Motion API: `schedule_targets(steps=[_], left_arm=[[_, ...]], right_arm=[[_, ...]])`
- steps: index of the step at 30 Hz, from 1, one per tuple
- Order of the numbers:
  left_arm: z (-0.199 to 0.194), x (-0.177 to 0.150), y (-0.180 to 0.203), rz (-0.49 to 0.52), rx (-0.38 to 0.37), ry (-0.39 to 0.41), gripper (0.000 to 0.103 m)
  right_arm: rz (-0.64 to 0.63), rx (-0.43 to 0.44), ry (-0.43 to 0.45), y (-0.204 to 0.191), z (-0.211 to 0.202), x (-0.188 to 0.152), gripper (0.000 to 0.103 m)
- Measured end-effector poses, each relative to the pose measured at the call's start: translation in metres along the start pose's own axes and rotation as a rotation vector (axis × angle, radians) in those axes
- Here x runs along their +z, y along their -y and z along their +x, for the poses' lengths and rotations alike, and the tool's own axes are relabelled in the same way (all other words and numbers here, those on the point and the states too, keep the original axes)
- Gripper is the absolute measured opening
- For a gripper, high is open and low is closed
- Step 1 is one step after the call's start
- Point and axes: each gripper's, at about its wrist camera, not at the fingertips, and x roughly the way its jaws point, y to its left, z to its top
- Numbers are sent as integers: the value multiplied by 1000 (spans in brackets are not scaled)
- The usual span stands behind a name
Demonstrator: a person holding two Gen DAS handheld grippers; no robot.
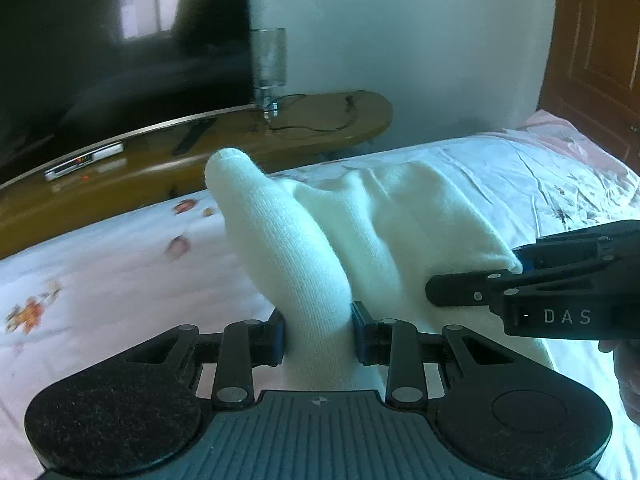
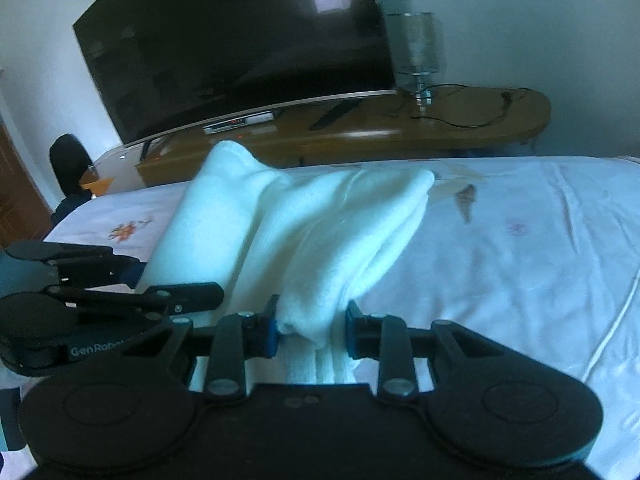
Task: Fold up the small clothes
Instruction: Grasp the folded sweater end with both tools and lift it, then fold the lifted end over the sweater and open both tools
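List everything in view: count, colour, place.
white knit garment: one, white, lifted off the bed, gripped by both tools
bed sheet: one, pale pink with flower print, under the garment
television: one, black, on the stand
wooden TV stand: one, brown, past the bed
set-top box: one, silver, under the screen
table lamp: one, glass, right of the television
cable: one, black, on the stand
door: one, brown, far right
left tool: shut on the garment
right tool: shut on the garment

Dim, bluish daylight, a window glaring off the dark television (image 1: 120, 40); soft blur, fisheye-bent, vignetted edges.
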Motion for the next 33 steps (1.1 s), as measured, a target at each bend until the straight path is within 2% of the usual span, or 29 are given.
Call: schedule_targets(steps=[10,18,23,27,30,31,32,33], left_arm=[[-67,-52,-82,-49,75,-23,33],[-88,-92,-150,-82,160,-88,33],[-87,-117,-186,-105,170,-126,33],[-80,-147,-209,-173,130,-125,33],[-86,-170,-223,-220,71,-42,45],[-86,-176,-226,-215,82,-20,60],[-86,-182,-227,-198,100,5,72],[-86,-188,-231,-198,105,22,77]], right_arm=[[-68,72,-30,-111,2,-9,29],[-76,128,-97,-193,42,-20,29],[-47,174,-136,-220,69,-33,29],[-27,173,-169,-226,86,-43,29],[-27,158,-183,-217,101,-54,29],[-8,167,-190,-211,106,-58,30],[29,193,-189,-205,107,-62,30],[76,226,-190,-195,108,-64,32]])
